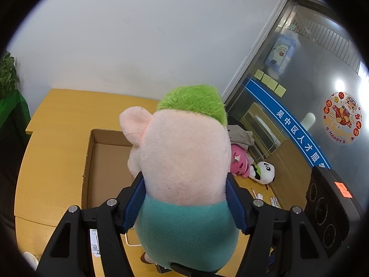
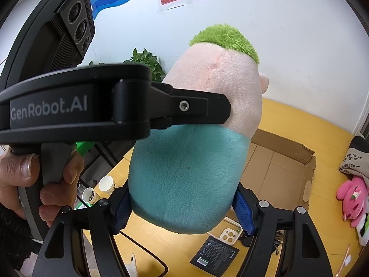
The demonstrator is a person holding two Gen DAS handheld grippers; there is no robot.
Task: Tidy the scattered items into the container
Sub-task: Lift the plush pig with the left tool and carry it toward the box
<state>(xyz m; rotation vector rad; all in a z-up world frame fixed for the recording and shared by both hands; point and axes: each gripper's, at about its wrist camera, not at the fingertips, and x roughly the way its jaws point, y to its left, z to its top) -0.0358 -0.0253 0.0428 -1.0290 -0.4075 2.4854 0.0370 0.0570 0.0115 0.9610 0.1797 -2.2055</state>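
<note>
A big plush toy [image 1: 184, 157] with a pink head, green hair and a teal body is held up between both grippers. My left gripper [image 1: 185, 198] is shut on it where pink meets teal, its blue pads [image 1: 135, 200] pressing both sides. In the right wrist view my right gripper [image 2: 182, 210] is shut on the teal underside of the plush toy [image 2: 189, 173], and a left gripper finger [image 2: 207, 110] presses into its side. The open cardboard box [image 1: 91, 152] lies on the yellow table behind and below the toy, its bottom bare where visible; the box [image 2: 286, 143] also shows in the right wrist view.
A pink plush [image 1: 238, 164] and a panda plush [image 1: 265, 170] lie by the glass door at the right. Paper cups [image 2: 107, 184], a phone case [image 2: 230, 235] and a black leaflet [image 2: 214, 256] sit on the table. A hand [image 2: 34, 180] grips the left handle.
</note>
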